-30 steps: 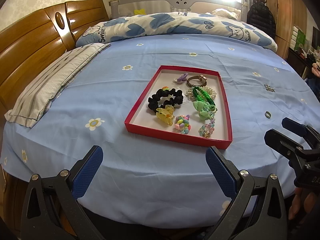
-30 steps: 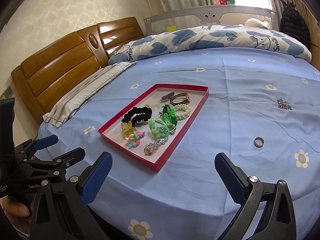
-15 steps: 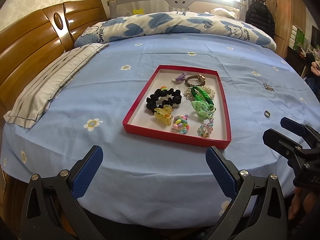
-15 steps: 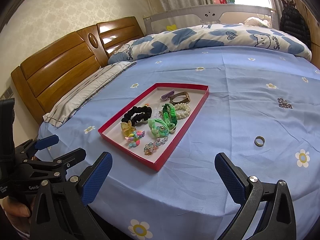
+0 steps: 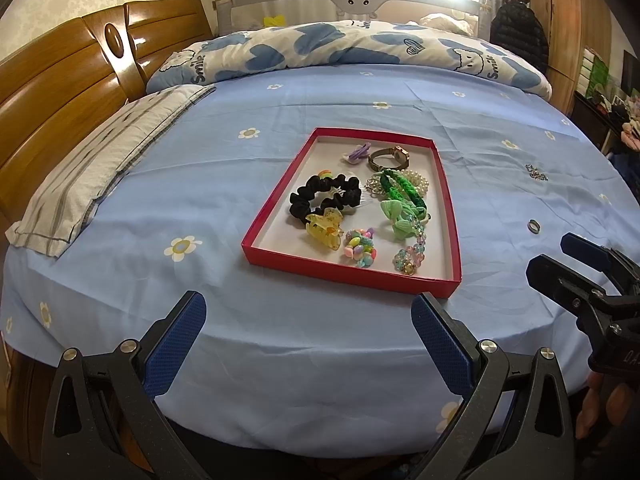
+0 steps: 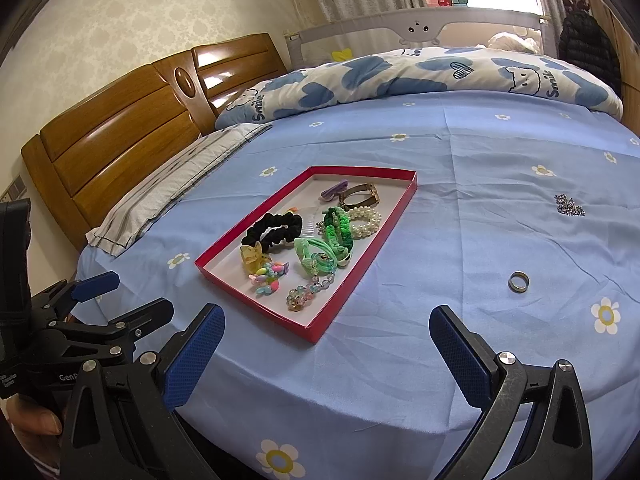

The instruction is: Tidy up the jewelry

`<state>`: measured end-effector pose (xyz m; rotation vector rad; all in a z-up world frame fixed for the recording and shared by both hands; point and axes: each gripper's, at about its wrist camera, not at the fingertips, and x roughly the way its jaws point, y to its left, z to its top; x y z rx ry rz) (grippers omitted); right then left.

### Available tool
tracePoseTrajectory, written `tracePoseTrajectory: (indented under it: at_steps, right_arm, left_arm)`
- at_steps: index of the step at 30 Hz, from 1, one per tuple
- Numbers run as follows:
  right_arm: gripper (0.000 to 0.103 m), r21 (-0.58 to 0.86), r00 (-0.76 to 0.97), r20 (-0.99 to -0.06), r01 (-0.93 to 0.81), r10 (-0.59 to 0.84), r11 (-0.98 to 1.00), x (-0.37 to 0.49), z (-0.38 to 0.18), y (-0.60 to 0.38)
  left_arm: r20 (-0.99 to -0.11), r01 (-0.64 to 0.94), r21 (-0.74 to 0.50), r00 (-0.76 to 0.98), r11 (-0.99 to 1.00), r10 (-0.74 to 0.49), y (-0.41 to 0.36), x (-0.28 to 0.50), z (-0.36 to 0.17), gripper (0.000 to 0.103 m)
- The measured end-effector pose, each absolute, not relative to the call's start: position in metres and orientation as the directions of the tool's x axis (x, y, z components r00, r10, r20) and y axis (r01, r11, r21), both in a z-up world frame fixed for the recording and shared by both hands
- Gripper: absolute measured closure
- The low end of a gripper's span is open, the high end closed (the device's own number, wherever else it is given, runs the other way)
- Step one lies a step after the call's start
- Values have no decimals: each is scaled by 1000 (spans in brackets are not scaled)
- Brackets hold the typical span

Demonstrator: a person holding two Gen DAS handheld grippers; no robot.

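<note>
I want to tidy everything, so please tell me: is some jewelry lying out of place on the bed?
Yes. A ring and a small sparkly piece lie loose on the sheet, right of the red tray holding the rest.

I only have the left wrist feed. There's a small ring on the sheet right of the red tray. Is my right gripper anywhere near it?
Observer: No. The right gripper hangs open over the bed's near edge, short of the ring.
Operator: Anything between them?
Observer: Only bare blue sheet; the ring lies flat, apart from the red tray.
Operator: That sparkly cluster further back, what is it?
Observer: A small pile of silvery pieces, lying on the sheet beyond the ring; too small to identify.
</note>
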<state>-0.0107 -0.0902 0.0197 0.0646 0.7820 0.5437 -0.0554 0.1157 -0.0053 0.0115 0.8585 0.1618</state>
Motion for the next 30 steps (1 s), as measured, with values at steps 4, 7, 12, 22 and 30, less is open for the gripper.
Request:
tracePoseTrajectory:
  at_steps: [4,7,12,22,30]
  right_arm:
    - [0,253,579,-654,-440,487,862,-10,19,-90]
    - [0,254,579,-654,-438,487,862,-10,19,-91]
    - [0,257,578,-656,-434,485,864,-9,18,-90]
    - [0,264,573,-660,-429,486,864,-7,16,-91]
    - [0,269,568,-666,-422,484,866,-4,13,-91]
  left_arm:
    - [-753,-134,75,642,988,144,115,-54,-6,0]
    - [-755,-133,74,640,988,143,116,-53,-7,0]
    - [-758,-132,75,637,988,142,116,-52,-8,0]
    - [-759,-132,74,635,988,142,116,-50,-9,0]
    - [-770,-130,60,624,990,128,119,-44,-15,0]
